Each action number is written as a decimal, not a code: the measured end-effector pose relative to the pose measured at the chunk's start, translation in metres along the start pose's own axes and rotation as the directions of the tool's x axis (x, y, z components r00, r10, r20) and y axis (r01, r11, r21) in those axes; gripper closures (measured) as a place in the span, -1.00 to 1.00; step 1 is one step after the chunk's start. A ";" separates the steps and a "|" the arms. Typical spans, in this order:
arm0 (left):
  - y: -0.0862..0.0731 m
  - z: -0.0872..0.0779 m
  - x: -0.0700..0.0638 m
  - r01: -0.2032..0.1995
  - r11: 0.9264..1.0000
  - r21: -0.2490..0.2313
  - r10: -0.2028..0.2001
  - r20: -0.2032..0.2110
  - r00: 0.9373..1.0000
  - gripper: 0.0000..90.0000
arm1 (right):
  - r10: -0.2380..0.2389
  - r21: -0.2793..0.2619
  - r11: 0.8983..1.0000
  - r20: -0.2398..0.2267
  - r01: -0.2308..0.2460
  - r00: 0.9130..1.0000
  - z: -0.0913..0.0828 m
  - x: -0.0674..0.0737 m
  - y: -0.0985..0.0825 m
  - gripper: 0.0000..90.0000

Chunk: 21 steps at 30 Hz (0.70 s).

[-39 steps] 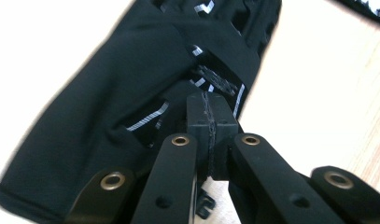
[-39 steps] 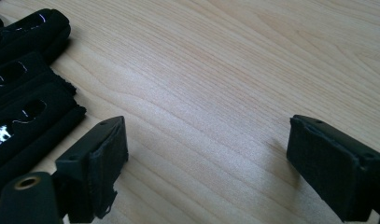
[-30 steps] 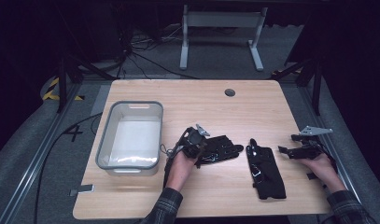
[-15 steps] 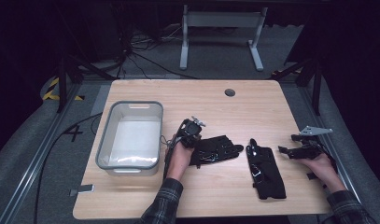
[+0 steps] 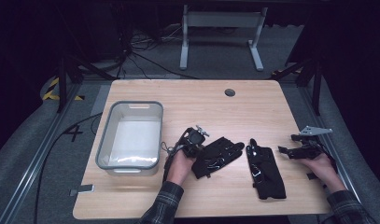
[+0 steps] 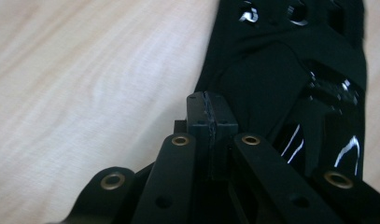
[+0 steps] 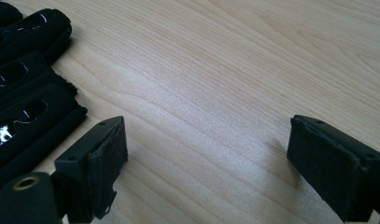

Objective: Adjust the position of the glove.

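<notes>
Black fabric, the left glove, sits pinched at its edge in our left gripper, jaws together on it. Our right gripper rests spread apart, bare wood between, the second glove just beside it.

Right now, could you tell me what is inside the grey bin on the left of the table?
The grey bin looks empty: its pale floor shows bare in the high view, with only a glare streak near the front wall. The strip of floor just behind that near wall is hidden by the rim.
</notes>
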<state>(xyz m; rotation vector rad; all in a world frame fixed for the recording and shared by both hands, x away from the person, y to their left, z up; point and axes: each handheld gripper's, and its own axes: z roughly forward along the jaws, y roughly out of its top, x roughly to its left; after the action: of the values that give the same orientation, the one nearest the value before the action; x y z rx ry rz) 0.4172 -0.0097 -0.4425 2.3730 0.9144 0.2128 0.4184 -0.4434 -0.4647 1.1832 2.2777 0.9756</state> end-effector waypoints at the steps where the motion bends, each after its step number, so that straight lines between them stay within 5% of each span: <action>1: -0.001 -0.001 -0.003 -0.008 1.000 0.002 0.008 0.003 1.000 1.00 | 0.000 0.000 1.000 0.000 0.000 1.000 0.000 0.000 0.000 -0.72; 7: -0.010 -0.005 -0.021 -0.045 0.999 -0.001 0.045 0.052 0.998 0.99 | -0.002 0.001 1.000 -0.001 0.002 1.000 0.000 0.000 0.000 -0.72; 21: -0.016 -0.002 -0.057 -0.103 0.995 -0.013 0.104 0.164 0.981 0.99 | -0.003 0.001 1.000 -0.004 0.003 1.000 0.000 0.000 0.000 -0.72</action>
<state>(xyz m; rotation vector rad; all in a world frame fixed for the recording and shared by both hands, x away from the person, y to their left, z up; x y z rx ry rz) 0.3650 -0.0366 -0.4468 2.3949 0.7136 0.0581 0.4186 -0.4430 -0.4648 1.1784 2.2821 0.9767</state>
